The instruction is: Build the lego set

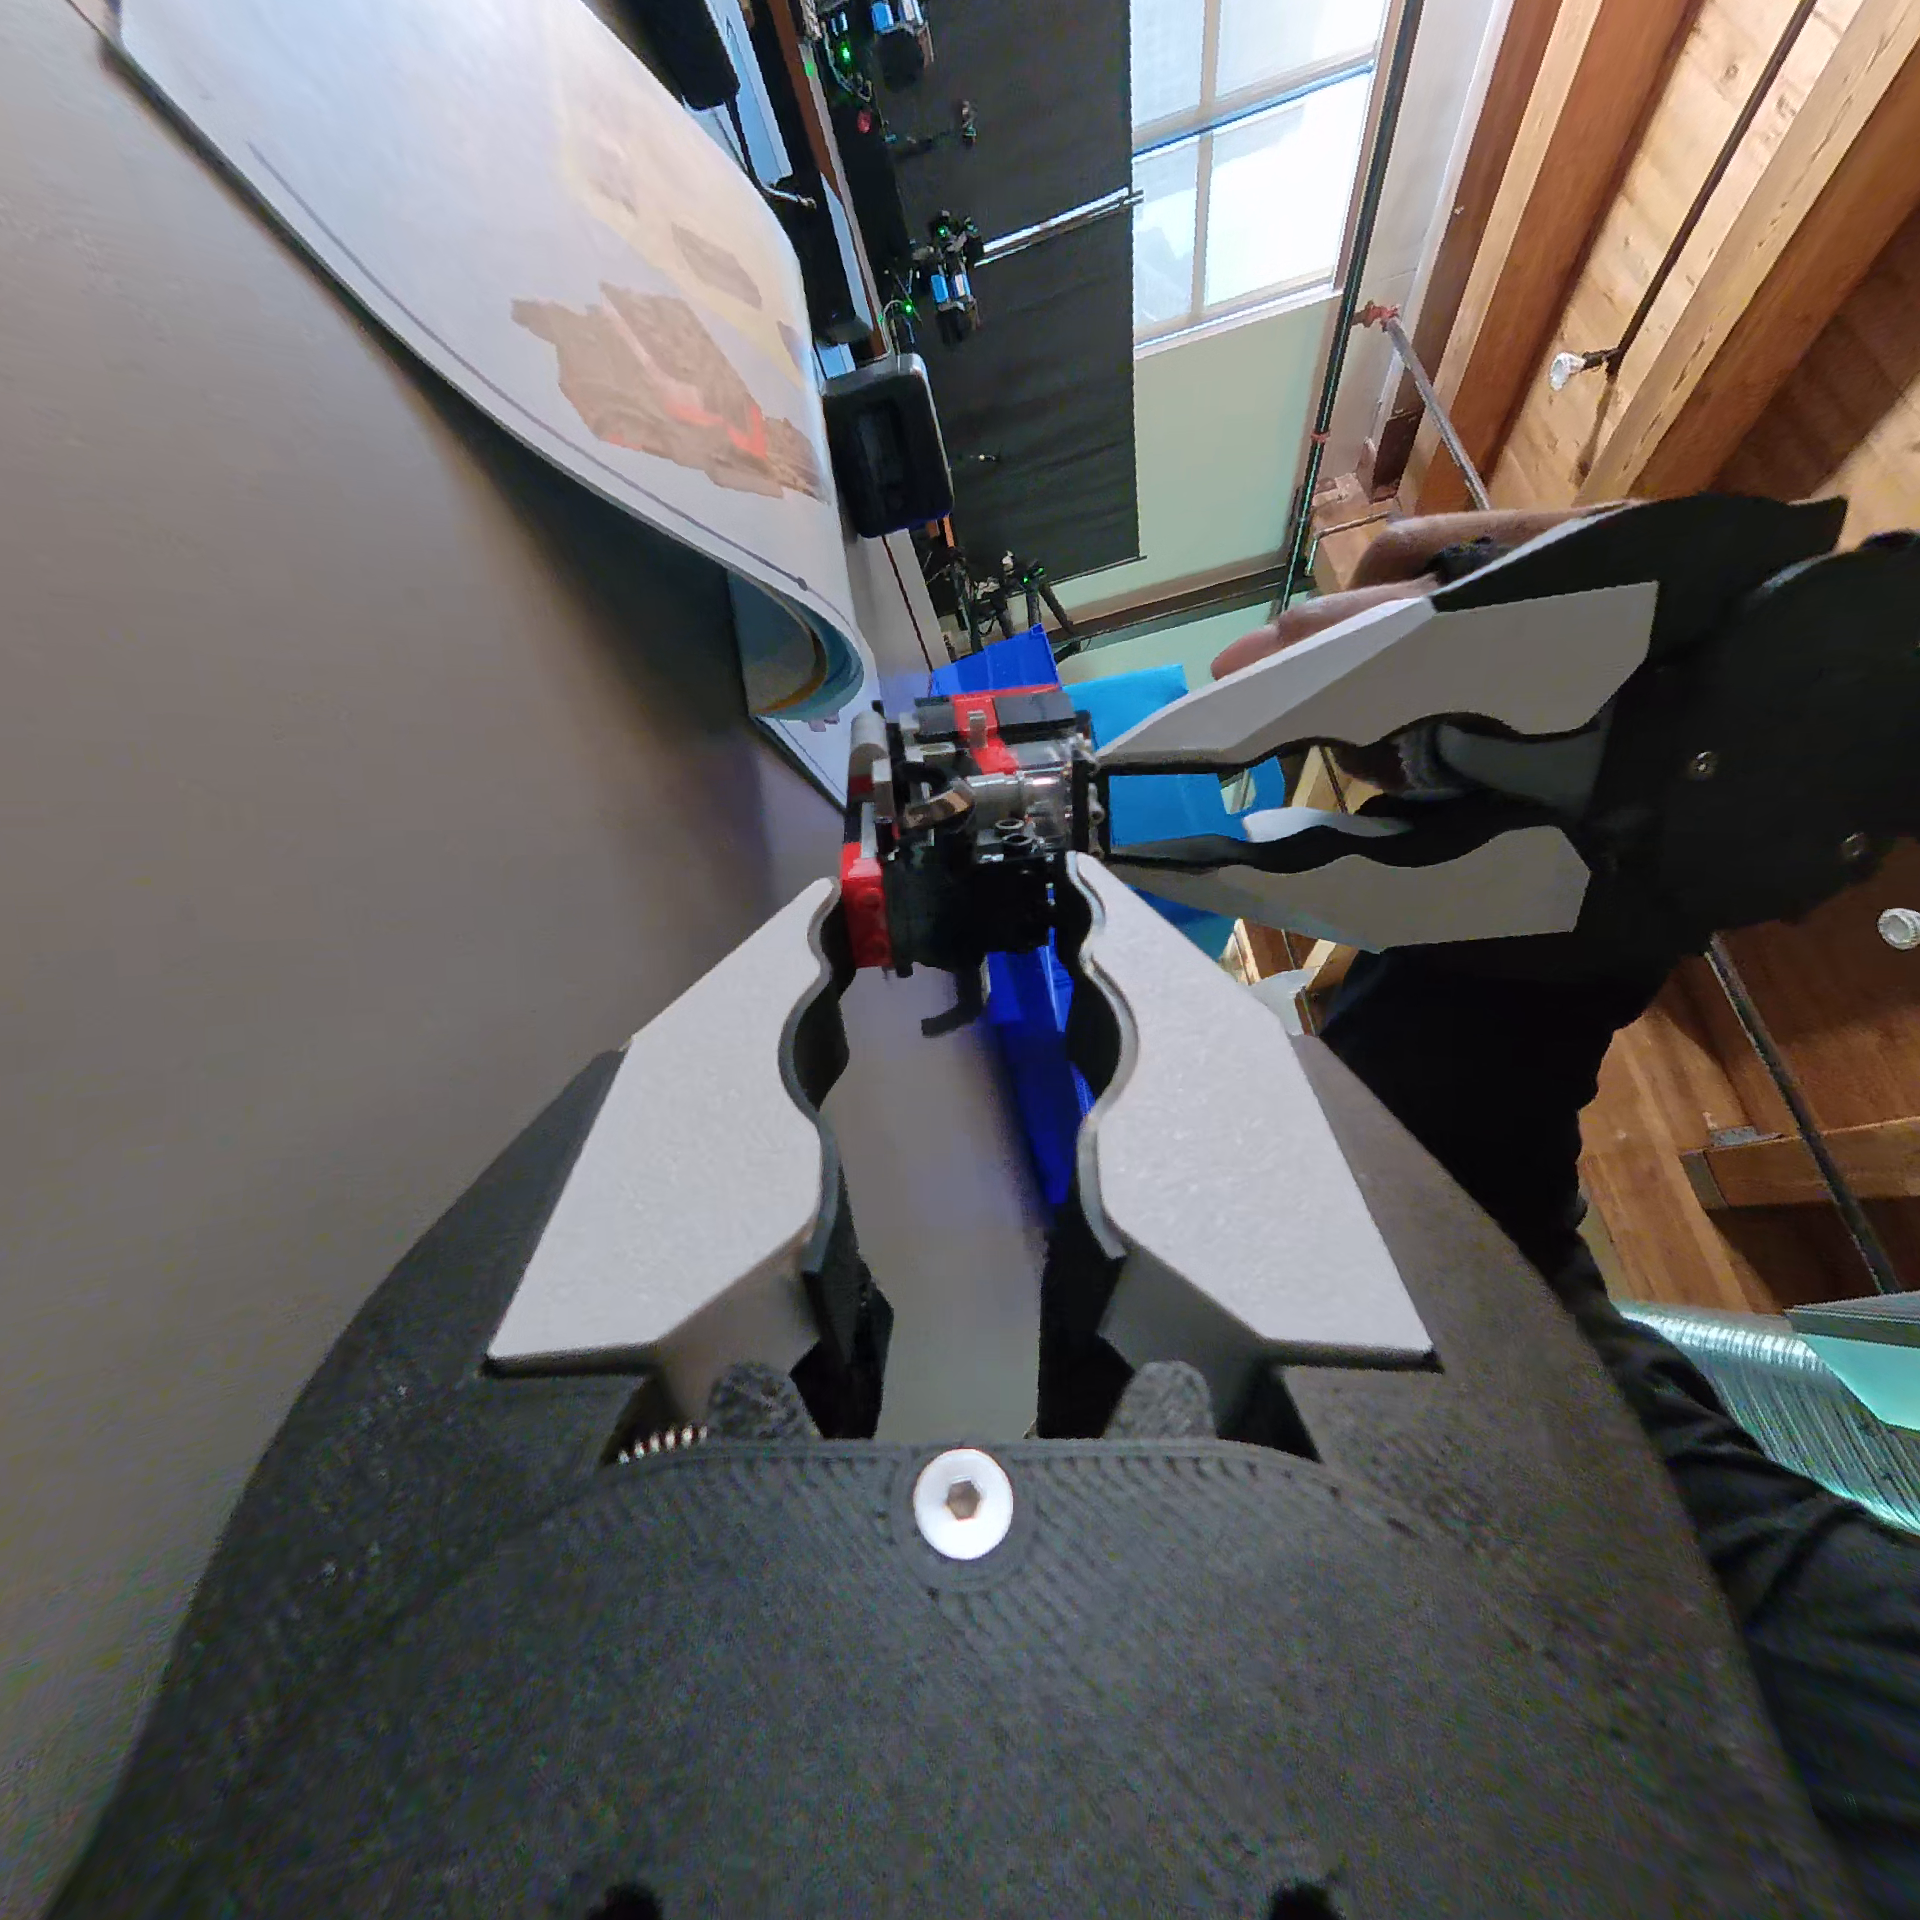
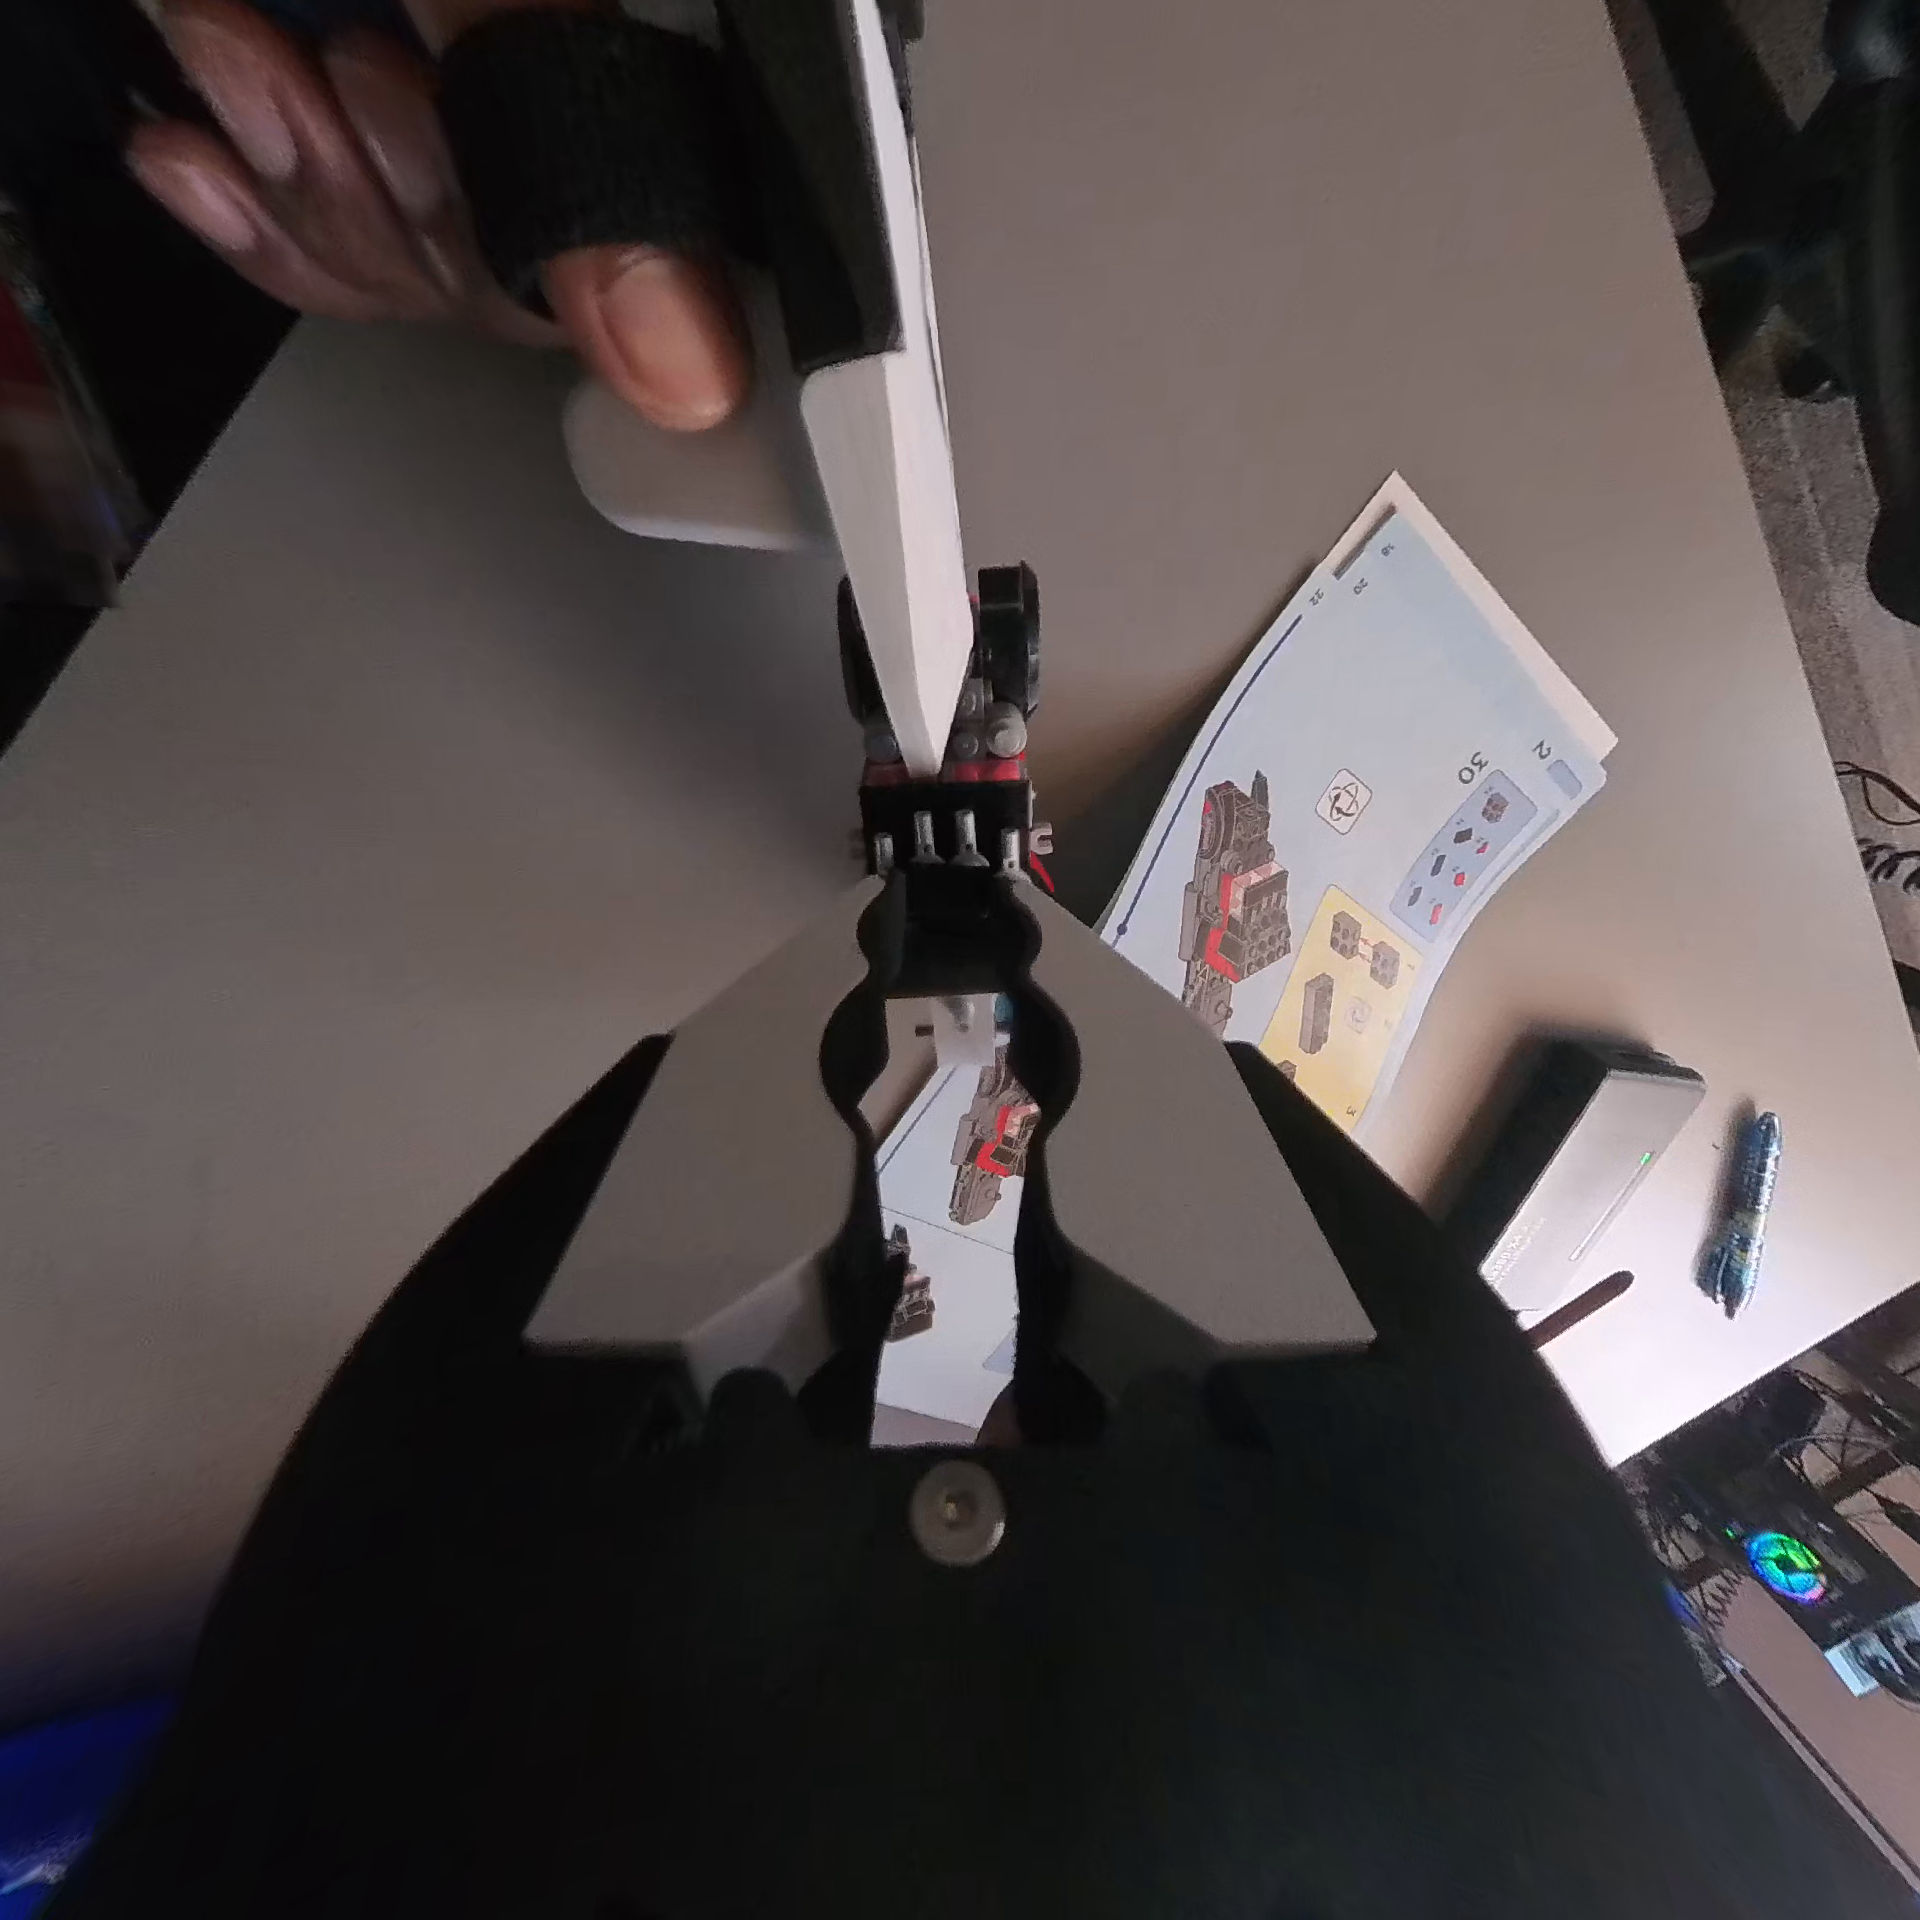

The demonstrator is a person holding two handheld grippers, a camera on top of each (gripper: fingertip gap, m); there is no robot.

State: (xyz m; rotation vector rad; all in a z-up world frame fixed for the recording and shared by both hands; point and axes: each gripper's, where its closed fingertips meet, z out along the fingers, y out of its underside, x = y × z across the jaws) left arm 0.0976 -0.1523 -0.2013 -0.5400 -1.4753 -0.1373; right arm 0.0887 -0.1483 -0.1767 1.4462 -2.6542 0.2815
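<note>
I am holding the small black, red and grey lego assembly (image 1: 961,831) up off the plain grey table (image 1: 312,831), with both claws on it. My left gripper (image 1: 951,914) is pinching the assembly's near end, its two pale grey fingers pressing on the red bricks at one side and the black bricks at the other. My right gripper (image 2: 951,909) is clamping the assembly's black end between its fingertips. In the right wrist view, the left gripper is coming in from the far side, its pale finger lying against the model. The open paper instruction booklet (image 2: 1351,831) is lying on the table to the right. A grey and black box-shaped device (image 2: 1590,1174) is sitting near the table's right edge.
</note>
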